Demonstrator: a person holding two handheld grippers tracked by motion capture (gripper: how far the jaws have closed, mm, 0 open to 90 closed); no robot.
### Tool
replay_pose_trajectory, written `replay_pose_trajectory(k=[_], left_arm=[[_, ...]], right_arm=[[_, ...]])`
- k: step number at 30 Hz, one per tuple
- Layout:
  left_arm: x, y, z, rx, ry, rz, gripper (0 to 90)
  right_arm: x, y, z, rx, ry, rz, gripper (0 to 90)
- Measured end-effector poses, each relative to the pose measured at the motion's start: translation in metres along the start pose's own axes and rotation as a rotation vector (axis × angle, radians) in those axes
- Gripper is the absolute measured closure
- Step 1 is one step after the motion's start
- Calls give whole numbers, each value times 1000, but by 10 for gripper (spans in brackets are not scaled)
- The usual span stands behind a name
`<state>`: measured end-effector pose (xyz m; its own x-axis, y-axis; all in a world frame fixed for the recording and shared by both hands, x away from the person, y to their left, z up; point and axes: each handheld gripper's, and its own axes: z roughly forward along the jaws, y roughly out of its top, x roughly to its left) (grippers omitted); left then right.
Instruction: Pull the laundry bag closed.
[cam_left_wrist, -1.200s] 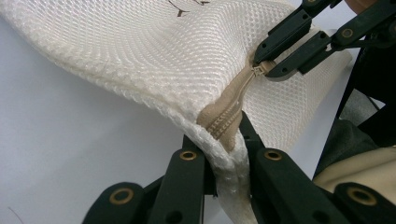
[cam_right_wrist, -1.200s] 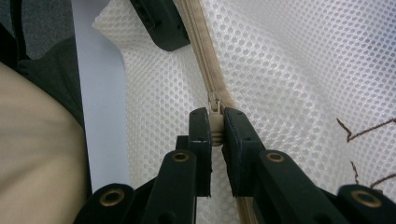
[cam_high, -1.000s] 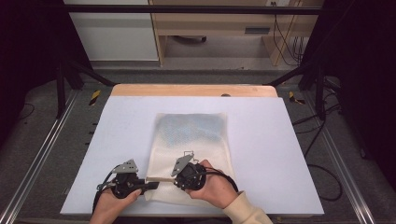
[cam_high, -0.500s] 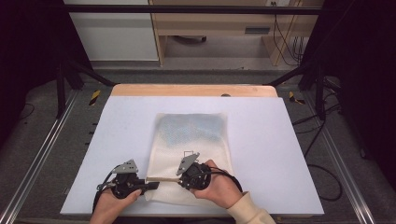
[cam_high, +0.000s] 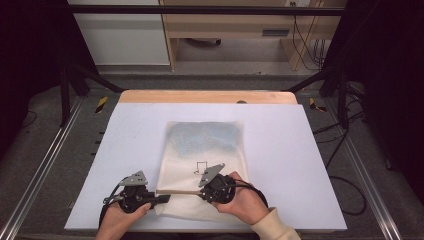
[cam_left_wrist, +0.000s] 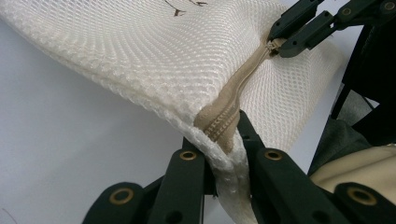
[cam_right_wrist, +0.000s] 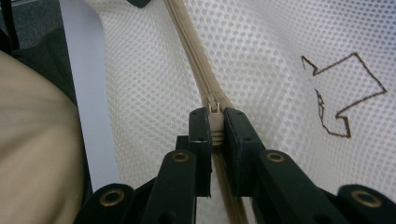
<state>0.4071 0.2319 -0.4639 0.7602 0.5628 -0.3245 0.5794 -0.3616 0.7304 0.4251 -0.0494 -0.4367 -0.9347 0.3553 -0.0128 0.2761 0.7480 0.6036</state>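
Unzipping the mesh bag (cam_high: 202, 170) at the desk's (cam_high: 300, 165) near edge, left gripper (cam_left_wrist: 227, 140) clamped on the zipper-end corner, right gripper (cam_right_wrist: 214, 122) pinching the zipper pull (cam_right_wrist: 213, 105); next likely a steady pull along the zipper (cam_left_wrist: 243, 81), corner kept taut.

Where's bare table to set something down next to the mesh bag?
Free: the white table left of the mesh bag, the strip right of it out to the right edge, and the band between the bag's far end and the wooden edge. Crowded: the near edge, where the left gripper and right gripper clamp the bag's zipper.
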Motion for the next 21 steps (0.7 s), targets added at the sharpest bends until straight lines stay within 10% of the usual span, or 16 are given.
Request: replay_pose_trajectory(k=[21], left_arm=[[-1,-1,1,8,-4,0,842]], right_arm=[[-2,-13,-3,6,-12,20,820]])
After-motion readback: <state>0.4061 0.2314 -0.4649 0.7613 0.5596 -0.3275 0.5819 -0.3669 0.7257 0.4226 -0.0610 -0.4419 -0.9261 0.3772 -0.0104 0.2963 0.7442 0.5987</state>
